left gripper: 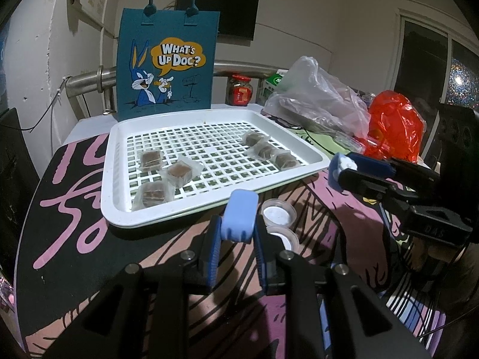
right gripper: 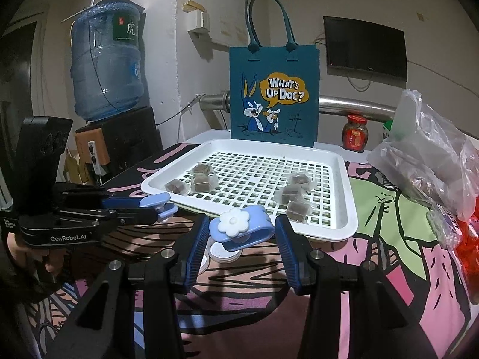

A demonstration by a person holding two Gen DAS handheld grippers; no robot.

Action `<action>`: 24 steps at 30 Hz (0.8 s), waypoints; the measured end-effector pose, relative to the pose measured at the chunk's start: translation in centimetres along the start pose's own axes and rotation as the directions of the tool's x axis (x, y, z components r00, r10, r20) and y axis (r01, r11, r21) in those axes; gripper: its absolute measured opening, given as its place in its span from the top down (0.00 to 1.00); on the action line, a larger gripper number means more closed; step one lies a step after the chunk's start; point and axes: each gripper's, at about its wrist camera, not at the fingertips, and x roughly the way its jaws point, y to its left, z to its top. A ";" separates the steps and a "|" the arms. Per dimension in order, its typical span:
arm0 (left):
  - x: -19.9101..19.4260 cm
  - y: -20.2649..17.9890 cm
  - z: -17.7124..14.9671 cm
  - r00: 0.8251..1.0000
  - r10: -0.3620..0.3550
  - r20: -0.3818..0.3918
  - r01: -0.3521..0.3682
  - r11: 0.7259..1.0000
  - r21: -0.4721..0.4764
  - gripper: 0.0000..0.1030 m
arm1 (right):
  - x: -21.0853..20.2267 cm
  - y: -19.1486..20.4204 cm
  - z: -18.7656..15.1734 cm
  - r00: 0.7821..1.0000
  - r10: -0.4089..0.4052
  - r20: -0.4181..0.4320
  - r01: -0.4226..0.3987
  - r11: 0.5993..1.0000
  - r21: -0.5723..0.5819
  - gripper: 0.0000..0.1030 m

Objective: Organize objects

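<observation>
1. Both grippers hang just in front of the tray (left gripper: 299, 137), each pinching a blue clip. The tray is the landmark for all that follows.
2. The left gripper (left gripper: 238, 233) has its fingers pressed in on the left clip (left gripper: 239, 220), held end-on just short of the tray's near rim.
3. The right gripper (right gripper: 241, 236) has its fingers set wider, clamped on the sides of the flower clip (right gripper: 242, 229), white flower facing up, also just short of the near rim.
4. On the tray: 3 wrapped cakes (left gripper: 179, 173) toward its left side, 3 more (left gripper: 265, 151) toward its right. The middle grid is bare.
5. 2 small cups (left gripper: 278, 215) sit on the mat right before the tray's near rim, below the clips.
6. Behind the tray stands the tote (left gripper: 167, 59), upright and open-topped; my guess is things go there.
7. Risks:
   - The flower clip is gripped at its rounded sides, so a wrist roll could let it twist out and drop onto the cups.
   - A low pass over the near rim could catch a finger and shove the tray, scattering the cakes.
   - The grippers are close together, so crossing paths could knock them.
</observation>
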 end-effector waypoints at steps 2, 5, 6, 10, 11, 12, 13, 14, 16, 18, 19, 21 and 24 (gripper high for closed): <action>0.0 0.0 0.0 1.000 0.000 0.000 0.000 1.000 -0.001 0.80 | 0.0 0.0 0.0 1.000 0.000 0.001 0.000 1.000 0.002 0.56; -0.1 -0.1 0.0 1.000 0.001 0.003 -0.001 1.000 -0.002 0.80 | -0.2 0.0 0.0 1.000 -0.003 0.008 0.003 1.000 0.003 0.56; -0.1 -0.1 0.0 1.000 0.001 0.003 -0.001 1.000 -0.002 0.80 | -0.2 0.0 0.0 1.000 -0.002 0.008 0.002 1.000 0.003 0.56; -0.1 -0.1 -0.1 1.000 0.000 0.002 0.000 1.000 -0.004 0.80 | -0.2 0.0 0.0 1.000 -0.002 0.009 0.002 1.000 0.004 0.56; -0.1 -0.1 0.0 1.000 0.001 0.002 -0.001 1.000 -0.004 0.80 | -0.3 0.0 0.0 1.000 -0.002 0.009 0.002 1.000 0.004 0.56; 0.0 0.0 0.0 1.000 0.000 0.001 0.000 1.000 -0.005 0.80 | -0.3 -0.1 0.0 1.000 -0.001 0.010 0.001 1.000 0.005 0.56; -0.1 0.0 -0.1 1.000 -0.001 0.000 0.001 1.000 -0.005 0.80 | -0.3 -0.1 0.0 1.000 -0.001 0.010 0.001 1.000 0.005 0.56; -0.1 0.0 -0.1 1.000 -0.001 -0.001 0.001 1.000 -0.006 0.80 | -0.3 -0.1 0.1 1.000 -0.001 0.010 0.001 1.000 0.006 0.56; -0.1 0.0 0.0 1.000 -0.001 0.000 0.001 1.000 -0.005 0.80 | -0.4 -0.1 0.1 1.000 0.000 0.011 0.000 1.000 0.007 0.56; -0.1 0.0 0.0 1.000 -0.002 -0.001 0.002 1.000 -0.006 0.80 | -0.3 -0.1 0.1 1.000 0.001 0.012 -0.001 1.000 0.008 0.56; -0.1 0.0 0.0 1.000 -0.002 -0.001 0.002 1.000 -0.007 0.80 | -0.3 -0.1 0.1 1.000 0.001 0.012 -0.001 1.000 0.008 0.56; 0.0 0.0 -0.1 1.000 -0.002 -0.002 0.002 1.000 -0.010 0.80 | -0.3 -0.2 0.1 1.000 0.001 0.011 -0.002 1.000 0.008 0.56; 0.0 0.0 -0.2 1.000 -0.003 -0.004 0.003 1.000 -0.011 0.80 | -0.3 -0.2 0.1 1.000 0.001 0.012 -0.001 1.000 0.009 0.56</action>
